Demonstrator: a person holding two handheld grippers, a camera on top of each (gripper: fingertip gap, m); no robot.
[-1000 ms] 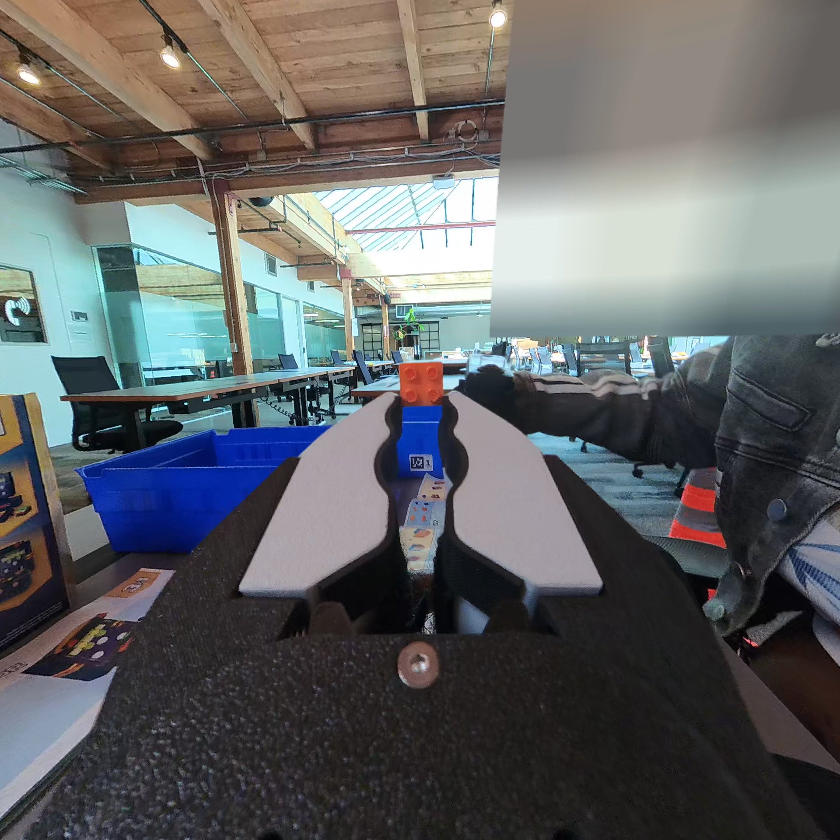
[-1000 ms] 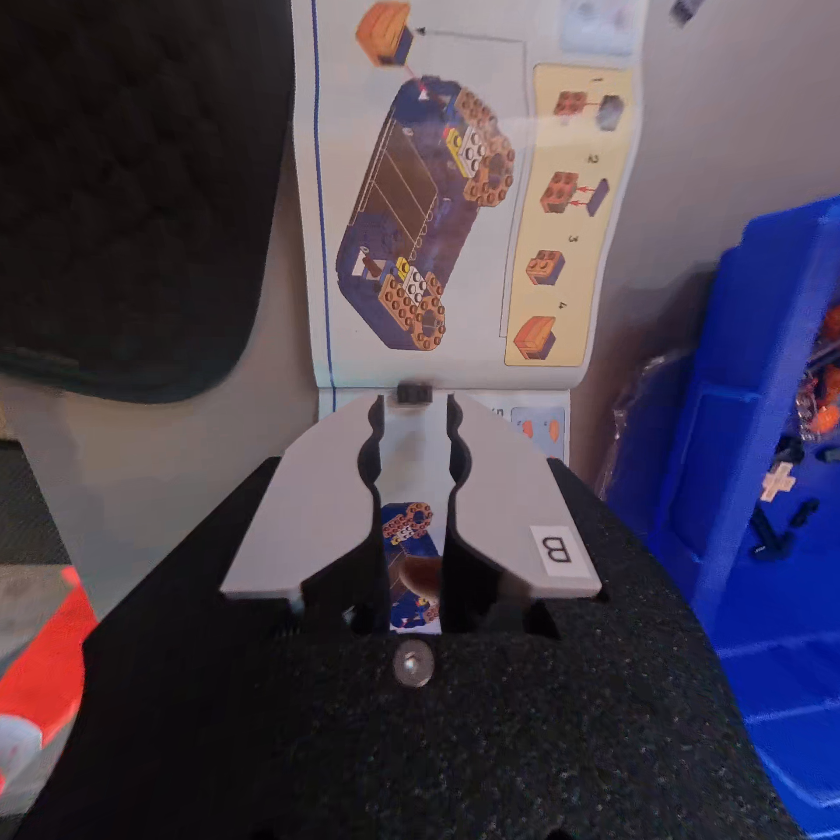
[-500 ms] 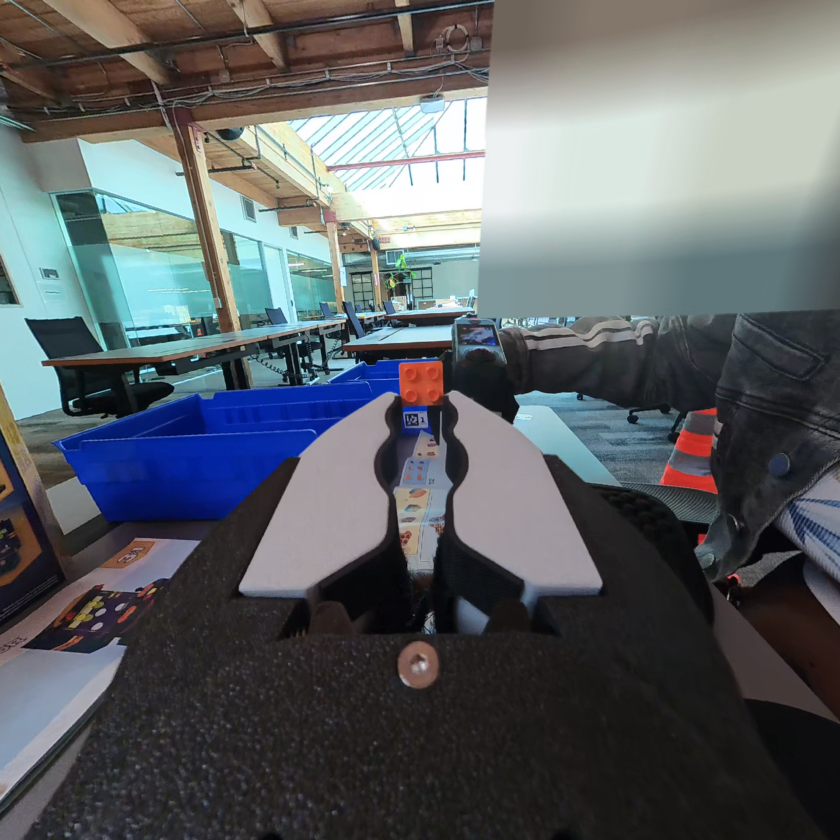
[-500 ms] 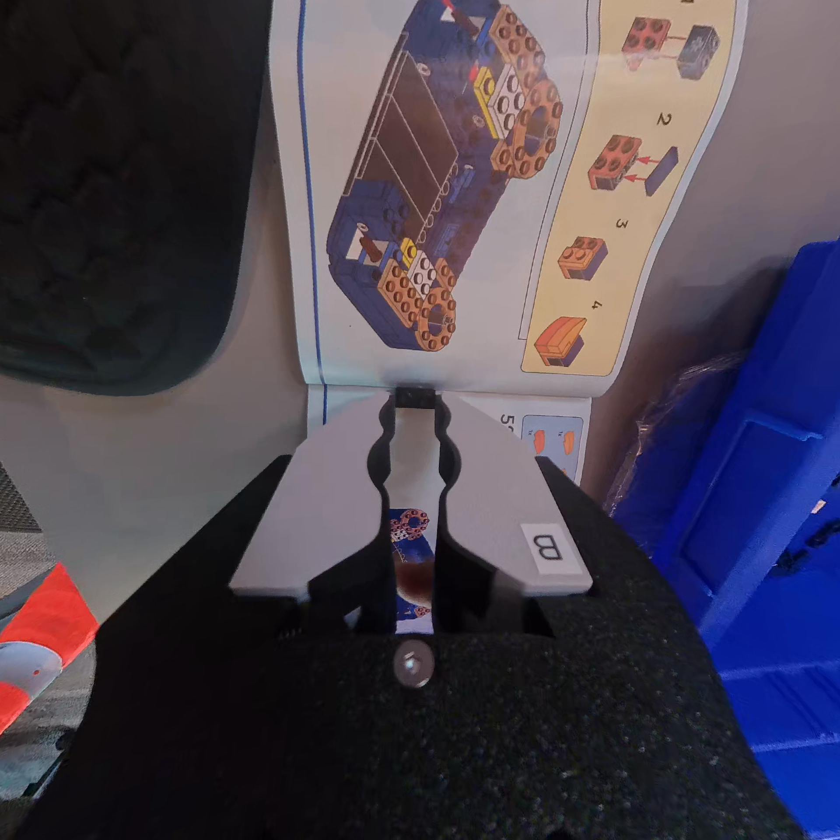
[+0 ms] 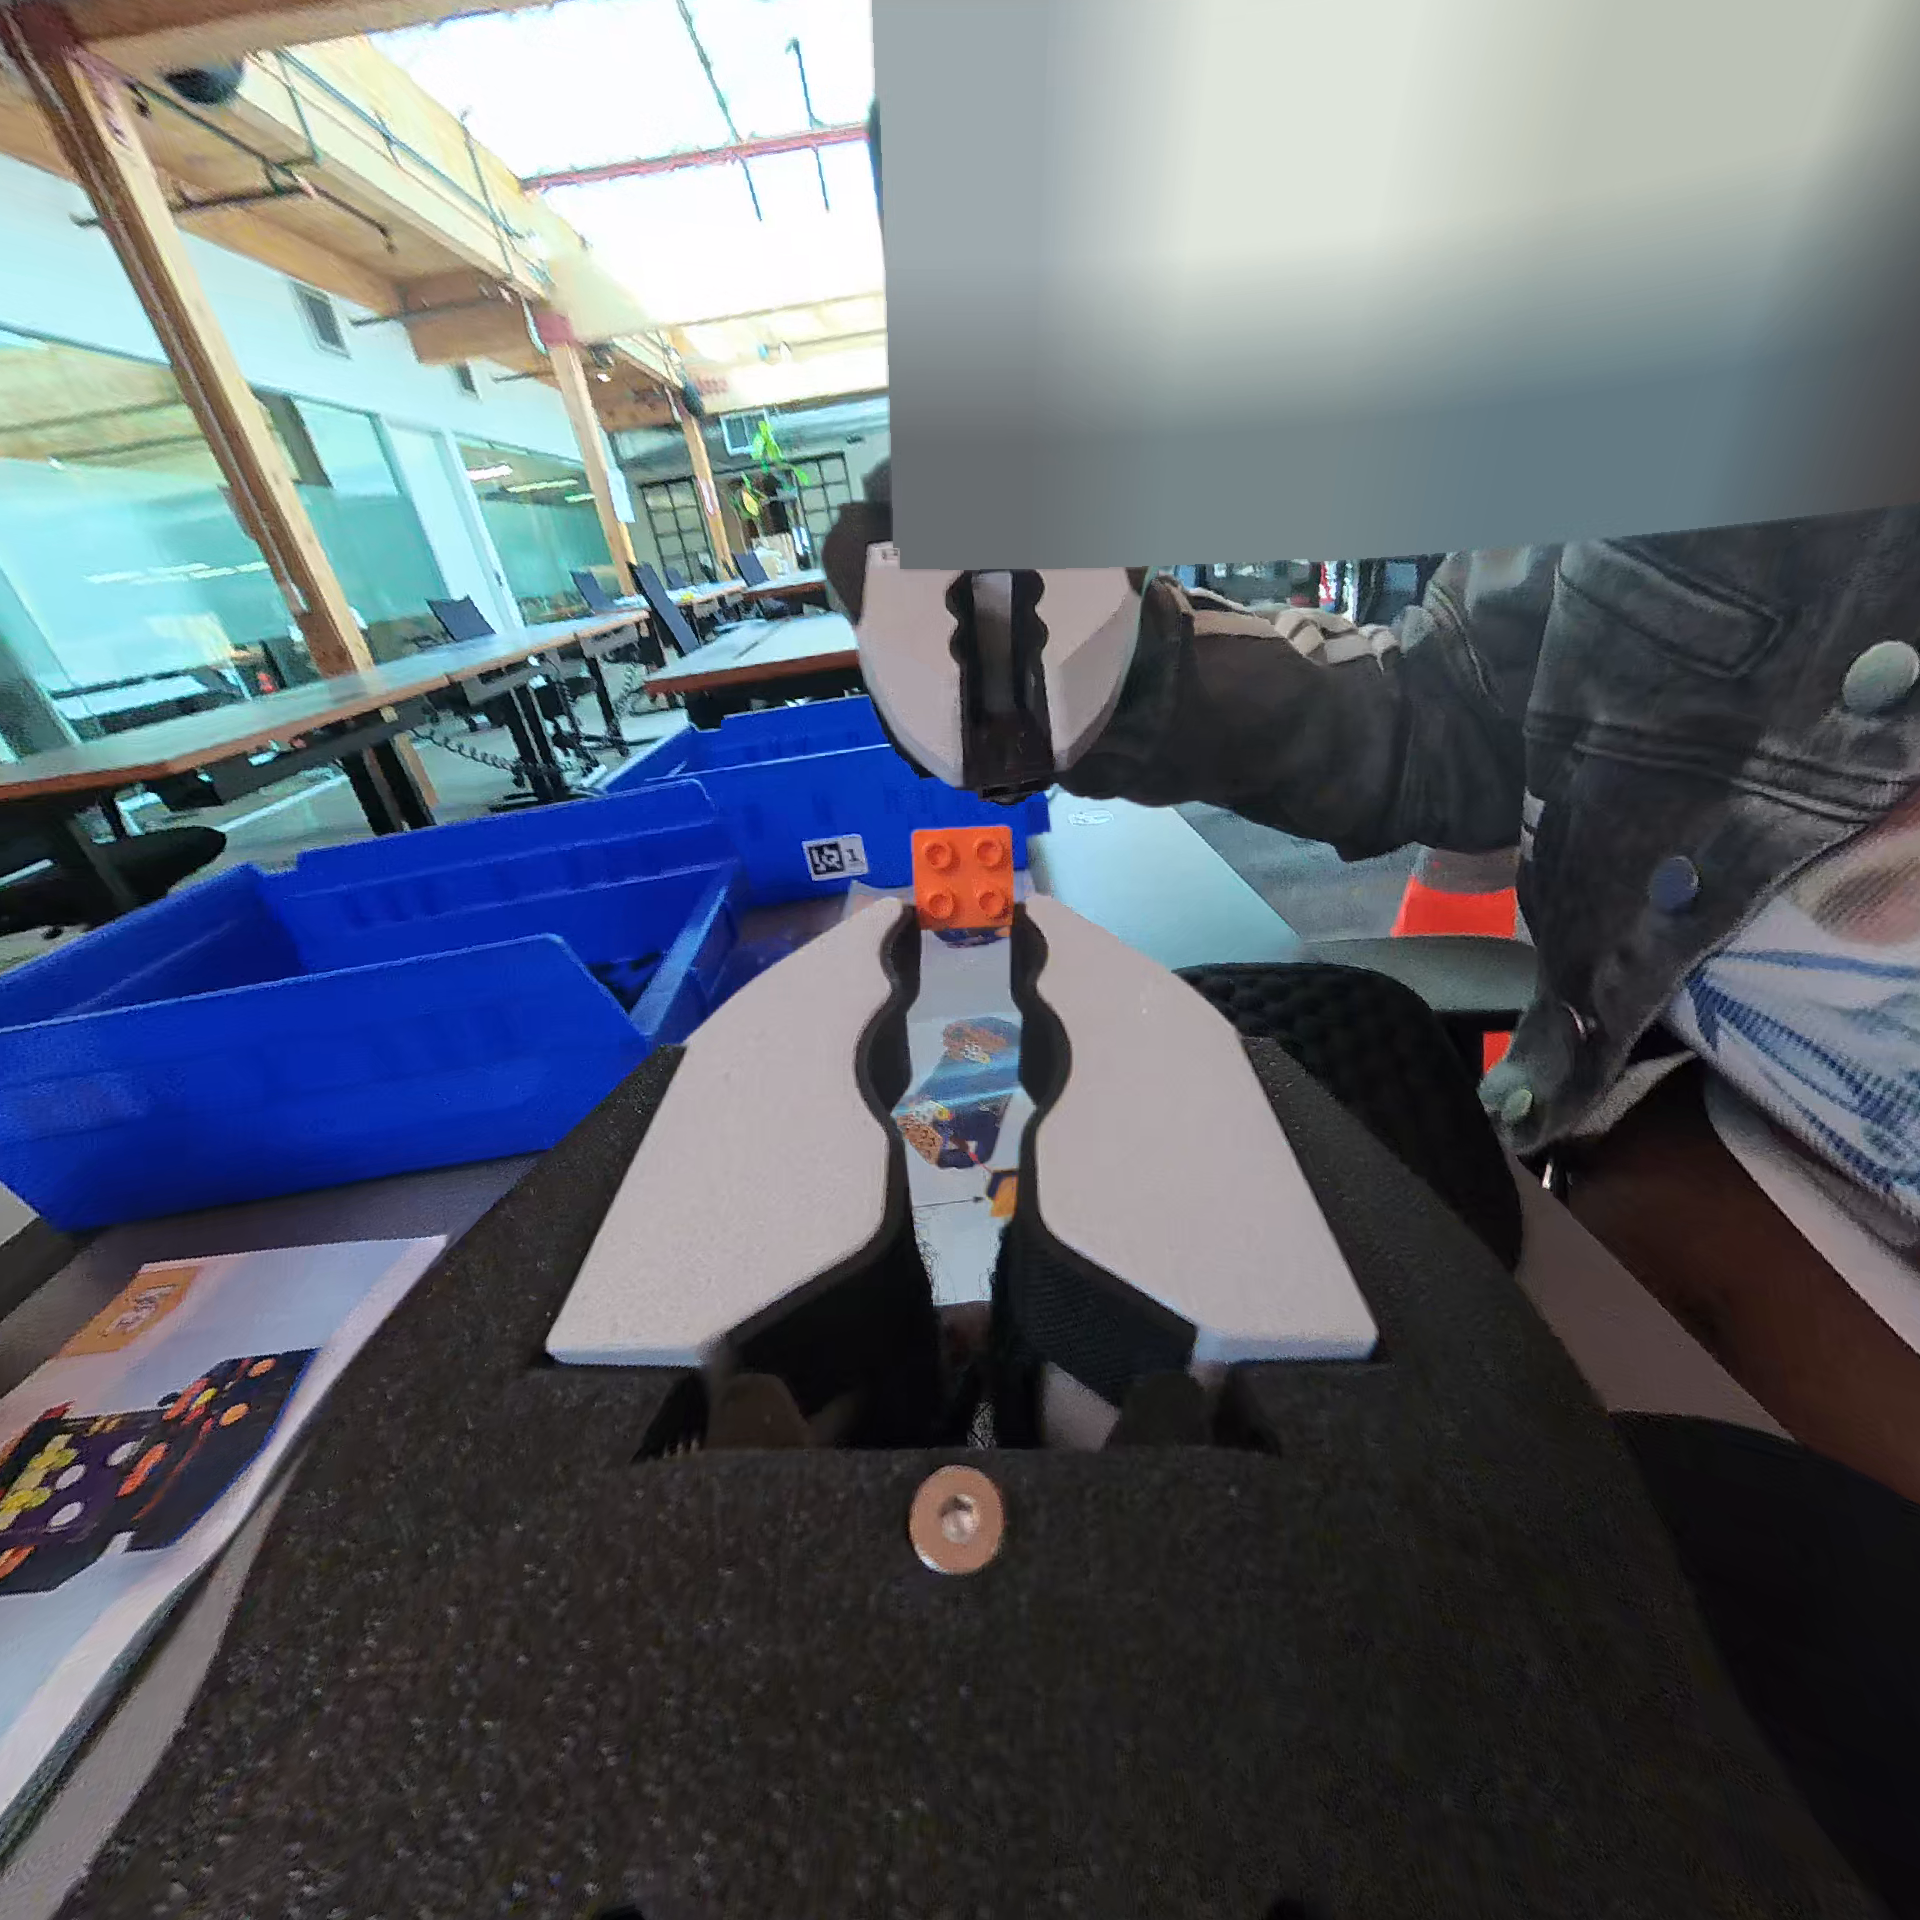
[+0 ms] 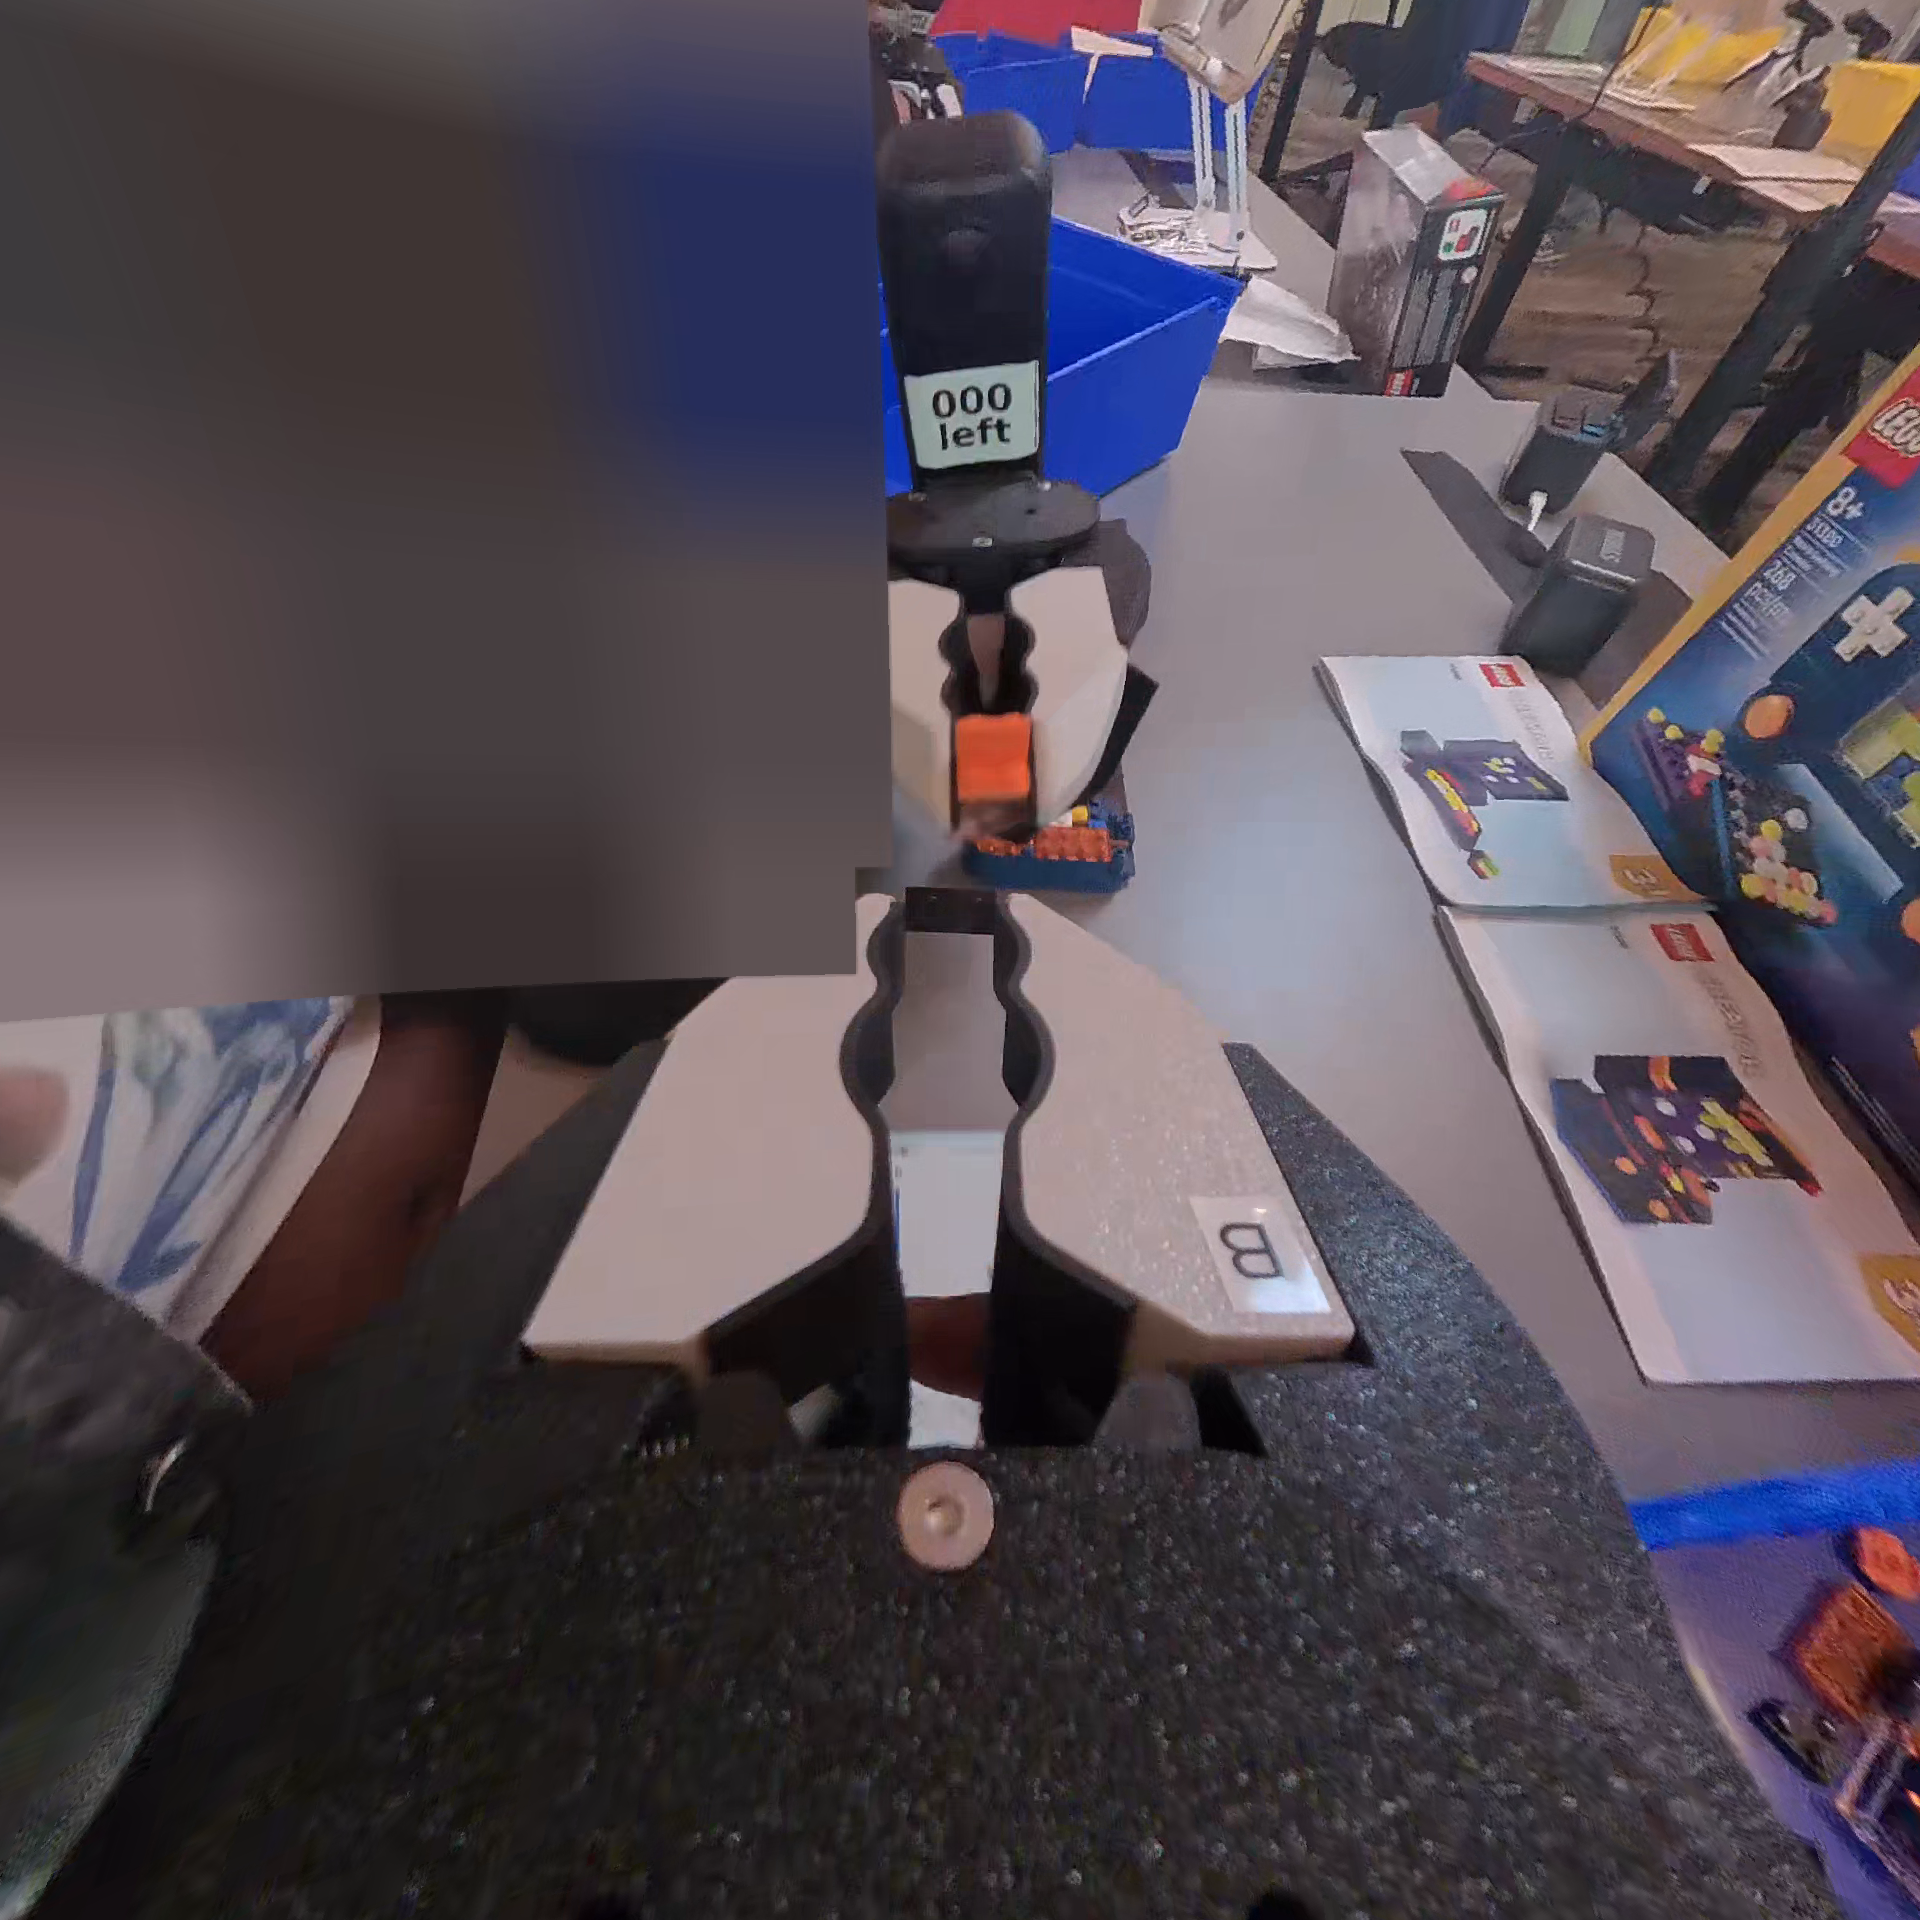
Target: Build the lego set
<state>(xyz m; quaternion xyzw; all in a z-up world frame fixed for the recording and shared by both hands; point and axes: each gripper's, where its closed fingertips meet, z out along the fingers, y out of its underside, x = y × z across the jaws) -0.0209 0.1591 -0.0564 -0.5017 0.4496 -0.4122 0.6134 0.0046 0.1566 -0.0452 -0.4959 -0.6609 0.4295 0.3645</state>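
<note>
At the centre of the left wrist view, the left gripper [image 5: 964, 914] clamps a small square orange plastic brick with four studs [image 5: 962, 875] between its grey fingertips. Just above it, the right gripper [image 5: 1000, 779] points down, pinching a small flat black piece [image 6: 950, 911] at its tips. Blue plastic bins [image 5: 312, 1029] fill the left, and open instruction booklets [image 6: 1496, 779] lie at right on the grey table [image 6: 1278, 582].

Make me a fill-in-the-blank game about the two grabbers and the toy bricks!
1. The left gripper pinches an ____ brick in its fingers.
2. The right gripper holds a small ____ piece.
3. The big bins on the table are ____.
4. Two open instruction ____ lie beside the toy box.

Missing words: orange; black; blue; booklets
</note>
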